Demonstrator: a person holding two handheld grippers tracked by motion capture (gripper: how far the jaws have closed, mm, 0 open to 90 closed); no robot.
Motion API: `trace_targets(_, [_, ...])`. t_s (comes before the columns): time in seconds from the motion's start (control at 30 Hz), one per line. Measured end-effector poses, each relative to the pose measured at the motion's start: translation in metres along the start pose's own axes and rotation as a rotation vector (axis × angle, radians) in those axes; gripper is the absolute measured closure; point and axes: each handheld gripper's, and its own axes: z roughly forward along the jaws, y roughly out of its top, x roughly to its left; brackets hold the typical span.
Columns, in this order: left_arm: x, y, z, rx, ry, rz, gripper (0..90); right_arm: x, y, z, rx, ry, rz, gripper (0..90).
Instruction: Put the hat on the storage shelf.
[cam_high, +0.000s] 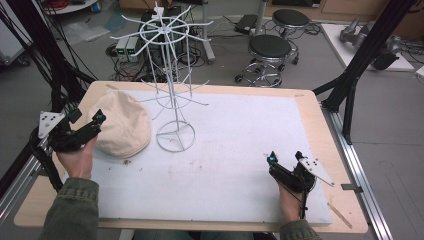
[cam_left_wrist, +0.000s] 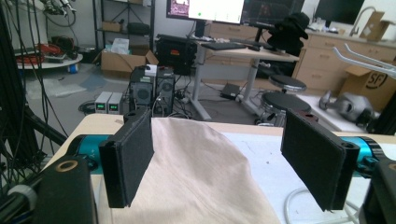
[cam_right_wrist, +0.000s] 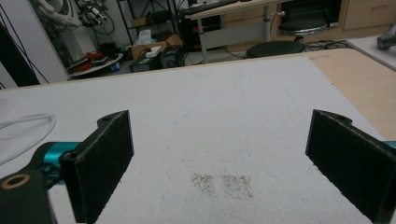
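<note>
High view: a white wire rack (cam_high: 172, 75) stands at 12 o'clock on the white mat (cam_high: 225, 150). Left gripper (cam_high: 86, 118), jaws spread, hovers at the cream hat (cam_high: 122, 125) at 9 o'clock. Right gripper (cam_high: 285, 157), jaws spread, sits at 4 o'clock

Mat (cam_high: 235, 150) on table (cam_high: 320, 125). Cap (cam_high: 122, 125) on mat, straight ahead of my left tongs (cam_high: 86, 122), running between their spread jaws. Wire rack (cam_high: 172, 100) just right of cap. My right tongs (cam_high: 285, 157) over bare mat, well right of rack.
</note>
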Motion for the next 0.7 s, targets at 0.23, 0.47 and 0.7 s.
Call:
trace_targets(0.23, [-0.002, 0.008, 0.018, 0.023, -0.046, -0.019, 25.4, 0.000, 0.000, 0.002, 0.014, 0.001, 0.007, 6.6])
trace_targets(0.47, [-0.009, 0.011, 0.037, 0.073, -0.057, -0.005, 23.3, 0.000, 0.000, 0.002, 0.012, 0.002, 0.001, 6.6])
trace_targets(0.7, [-0.014, 0.014, 0.049, 0.084, -0.076, -0.019, 21.8, -0.001, -0.001, 0.004, 0.022, 0.009, 0.004, 6.6])
